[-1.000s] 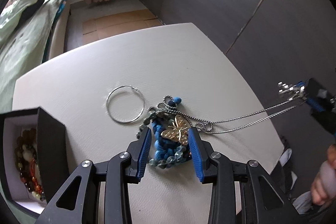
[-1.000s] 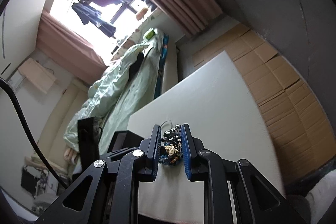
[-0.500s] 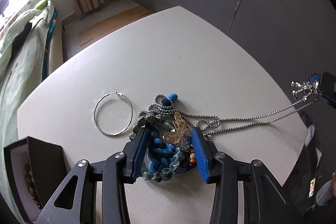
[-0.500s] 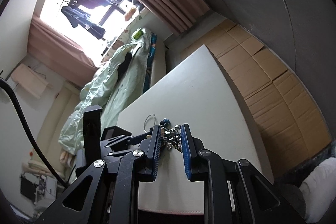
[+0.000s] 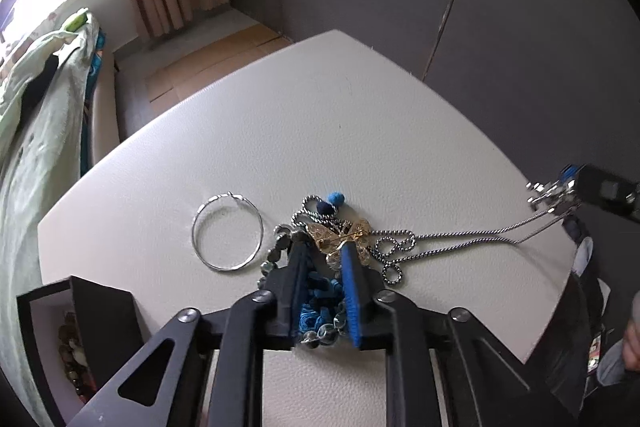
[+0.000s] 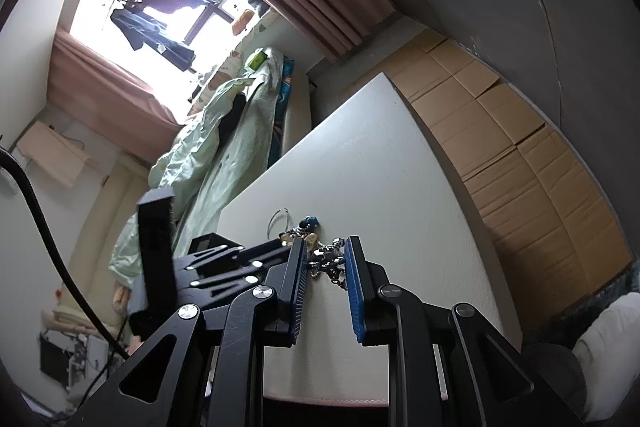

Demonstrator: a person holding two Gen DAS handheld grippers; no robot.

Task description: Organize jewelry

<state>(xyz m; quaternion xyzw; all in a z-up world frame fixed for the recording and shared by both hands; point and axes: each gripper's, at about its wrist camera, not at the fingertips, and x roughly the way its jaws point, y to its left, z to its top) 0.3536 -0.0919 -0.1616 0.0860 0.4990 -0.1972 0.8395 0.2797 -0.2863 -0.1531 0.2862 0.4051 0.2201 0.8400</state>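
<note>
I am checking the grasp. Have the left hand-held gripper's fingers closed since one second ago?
Yes. The left hand-held gripper has narrowed onto the blue bead pile.

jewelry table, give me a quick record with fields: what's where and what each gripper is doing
table: white top
pile: blue and glass beads with gold butterfly piece, under left gripper
hoop: silver ring, flat on table, left of pile, apart from it
chain: silver, runs from pile off to the right, lifted at far end
box: black, open, near left corner, beaded bracelets inside
left gripper: jaws closed around the pile
right gripper: jaws holding chain end
</note>
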